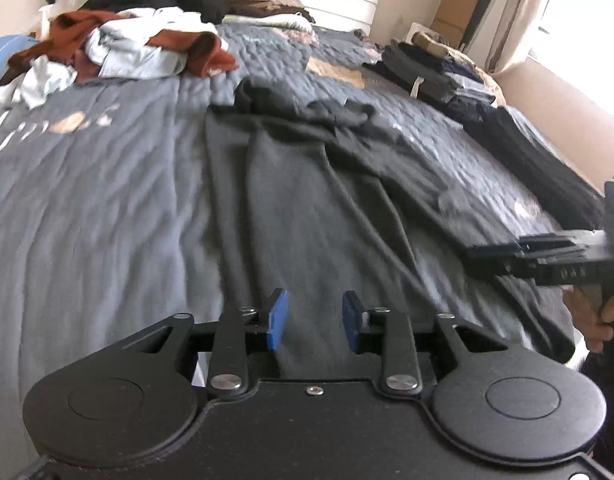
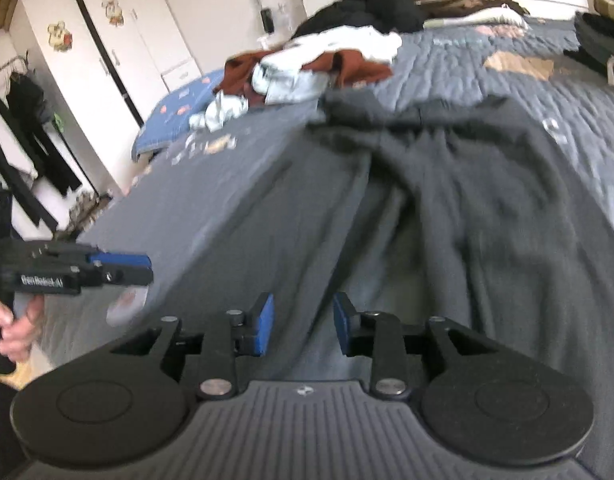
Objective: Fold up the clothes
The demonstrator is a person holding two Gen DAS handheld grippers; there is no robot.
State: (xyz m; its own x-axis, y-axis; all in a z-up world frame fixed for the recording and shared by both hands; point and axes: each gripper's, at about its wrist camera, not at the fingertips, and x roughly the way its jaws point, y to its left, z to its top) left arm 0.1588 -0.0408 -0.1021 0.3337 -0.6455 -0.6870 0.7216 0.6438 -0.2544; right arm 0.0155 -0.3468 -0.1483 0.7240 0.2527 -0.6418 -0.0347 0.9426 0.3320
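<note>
On the bed with the grey-blue quilted cover (image 1: pixel 87 200), a dark charcoal garment (image 1: pixel 307 184) lies spread lengthwise, creased, not folded. The left claw (image 1: pixel 315 320) and right claw (image 2: pixel 303 322) hover over its near end, both parted and empty. Judged step: taking hold for a fold; next, gripping the near edge. An unsorted rust-and-pale-blue clothes heap (image 1: pixel 123 52) and a stack of dark folded clothes (image 1: pixel 439 76) stand clear.

A bed (image 1: pixel 87 200) with a grey quilt carries everything. A dark garment (image 1: pixel 307 200) lies spread across it. Heaped clothes (image 1: pixel 127 48) and a folded stack (image 1: pixel 439 76) sit beyond
</note>
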